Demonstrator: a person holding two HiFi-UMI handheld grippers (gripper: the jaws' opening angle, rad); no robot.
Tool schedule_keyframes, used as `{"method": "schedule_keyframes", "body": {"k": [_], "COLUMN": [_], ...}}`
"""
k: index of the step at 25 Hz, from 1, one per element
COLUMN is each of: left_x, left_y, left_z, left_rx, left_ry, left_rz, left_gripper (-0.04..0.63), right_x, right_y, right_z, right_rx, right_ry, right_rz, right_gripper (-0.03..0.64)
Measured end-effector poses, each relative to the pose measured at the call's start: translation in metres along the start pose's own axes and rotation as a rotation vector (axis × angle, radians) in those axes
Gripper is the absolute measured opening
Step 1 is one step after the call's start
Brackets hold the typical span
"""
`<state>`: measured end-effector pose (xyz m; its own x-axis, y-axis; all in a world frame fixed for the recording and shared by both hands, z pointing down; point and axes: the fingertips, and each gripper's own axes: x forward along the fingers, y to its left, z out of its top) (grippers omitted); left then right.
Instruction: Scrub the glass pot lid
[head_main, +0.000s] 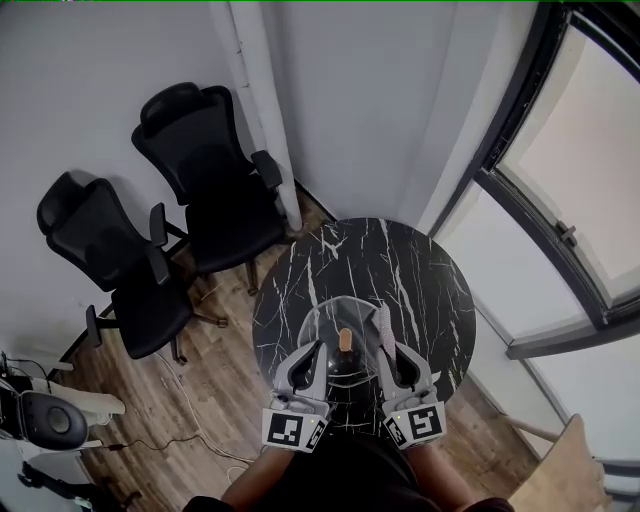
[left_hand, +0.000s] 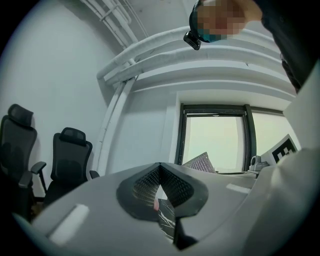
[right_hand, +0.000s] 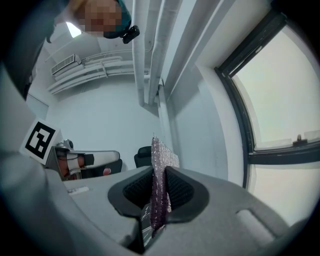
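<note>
Right gripper (head_main: 388, 346) clamps the scrub pad (right_hand: 160, 185) just right of the glass pot lid's (head_main: 325, 318) knob (head_main: 345, 340). Left gripper (head_main: 313, 352) jaws are closed at the lid's left rim. Recommend steadying the lid and pressing the pad flat.

The round black counter (head_main: 400, 270), veined with white, stands on a wooden floor (head_main: 200, 420). A glass lid (head_main: 325, 322) with a brown knob (head_main: 345, 340) rests directly on the counter, close to its near edge.
</note>
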<state>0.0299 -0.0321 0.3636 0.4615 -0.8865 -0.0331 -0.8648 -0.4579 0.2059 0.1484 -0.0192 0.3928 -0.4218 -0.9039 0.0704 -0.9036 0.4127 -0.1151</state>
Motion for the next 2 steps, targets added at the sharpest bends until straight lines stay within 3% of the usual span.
{"method": "schedule_keyframes", "body": {"k": [2], "left_x": [-0.0007], "left_y": [-0.0008], "left_z": [-0.0008], "left_rx": [0.0], "left_ry": [0.001], "left_rz": [-0.005], "left_gripper": [0.002], "right_x": [-0.0011], "right_y": [-0.0001], "right_z": [-0.0004], "right_rx": [0.004], "right_ry": [-0.006], "right_rz": [-0.005], "right_gripper": [0.064]}}
